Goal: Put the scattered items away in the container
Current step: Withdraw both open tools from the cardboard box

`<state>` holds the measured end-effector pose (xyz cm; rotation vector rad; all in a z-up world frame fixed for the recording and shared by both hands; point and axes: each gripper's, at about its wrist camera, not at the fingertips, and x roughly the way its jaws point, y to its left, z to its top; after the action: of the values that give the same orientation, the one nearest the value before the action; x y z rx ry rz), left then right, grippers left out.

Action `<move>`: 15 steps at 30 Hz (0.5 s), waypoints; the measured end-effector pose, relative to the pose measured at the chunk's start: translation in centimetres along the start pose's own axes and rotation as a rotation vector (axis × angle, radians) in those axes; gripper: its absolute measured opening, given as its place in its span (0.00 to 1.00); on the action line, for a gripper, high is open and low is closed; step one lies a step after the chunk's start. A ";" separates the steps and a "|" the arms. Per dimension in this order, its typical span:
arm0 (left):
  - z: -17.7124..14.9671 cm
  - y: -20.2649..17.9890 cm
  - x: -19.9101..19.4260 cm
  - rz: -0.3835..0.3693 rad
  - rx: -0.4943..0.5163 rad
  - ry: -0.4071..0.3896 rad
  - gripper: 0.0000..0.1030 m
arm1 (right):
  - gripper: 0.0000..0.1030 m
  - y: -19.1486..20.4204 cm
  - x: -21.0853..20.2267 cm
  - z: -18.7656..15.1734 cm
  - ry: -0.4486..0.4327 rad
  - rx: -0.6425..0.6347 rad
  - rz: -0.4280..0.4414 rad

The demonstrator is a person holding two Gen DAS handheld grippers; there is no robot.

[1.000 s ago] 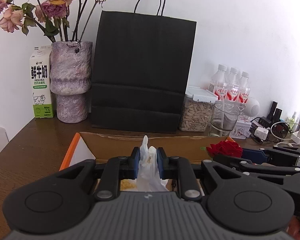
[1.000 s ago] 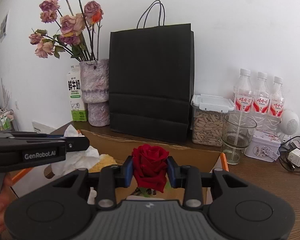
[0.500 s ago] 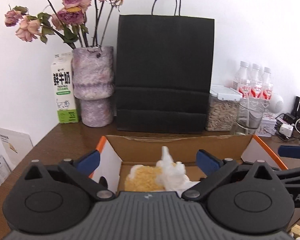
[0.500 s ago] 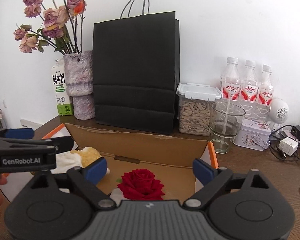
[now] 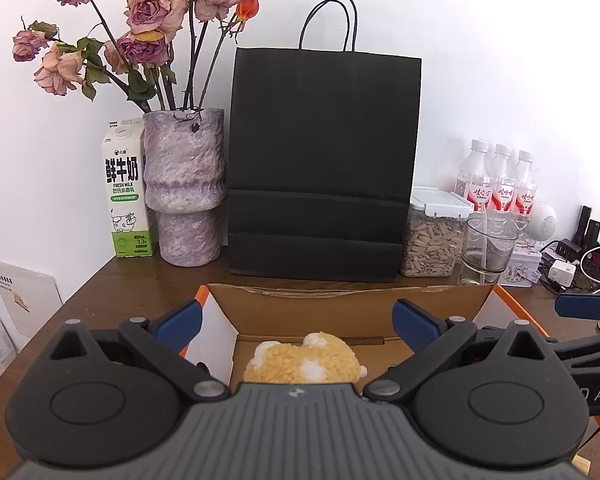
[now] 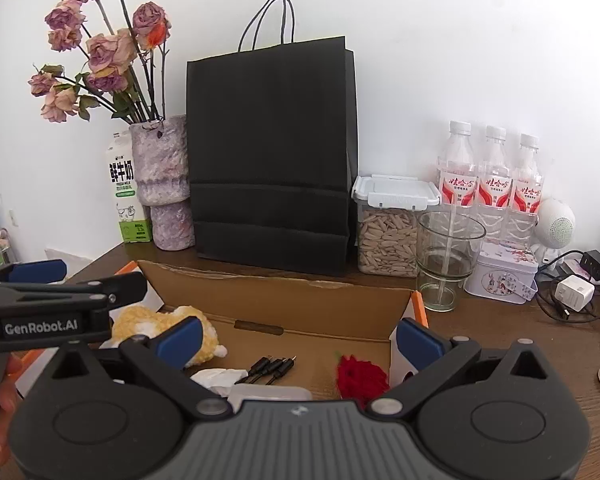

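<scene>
The open brown cardboard box with orange-edged flaps [image 6: 284,300] sits on the dark wooden table [image 6: 500,332] in front of a tall black paper bag [image 6: 272,160], and it already holds a fluffy yellow-and-white knitted toy [image 5: 304,364], a crumpled white tissue [image 6: 216,378], a few small black pen-like pieces [image 6: 270,368] and a red fabric rose [image 6: 360,376]. My left gripper [image 5: 296,320] hangs over the toy end with its blue pads spread wide and nothing between them; my right gripper [image 6: 296,334] is opening, nearly at full spread, above the rose, which lies free on the box floor. I judge both drops done. To finish well I would lift straight up clear of the box walls before swinging away, so no finger clips a flap, then look for anything left outside.
</scene>
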<state>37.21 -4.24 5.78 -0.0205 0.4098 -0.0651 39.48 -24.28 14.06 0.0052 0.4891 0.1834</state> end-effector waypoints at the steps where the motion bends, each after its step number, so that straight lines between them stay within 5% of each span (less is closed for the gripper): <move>1: 0.0 0.1 0.0 -0.007 -0.004 -0.001 1.00 | 1.00 0.0 -0.1 0.0 -0.004 0.000 0.000; 15: 0.4 1.2 -0.3 -0.080 -0.104 0.015 1.00 | 1.00 0.1 -1.1 0.4 -0.034 -0.006 0.002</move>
<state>37.20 -3.02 6.25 -0.1387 0.4272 -0.1231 38.71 -24.36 14.91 0.0028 0.4545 0.1861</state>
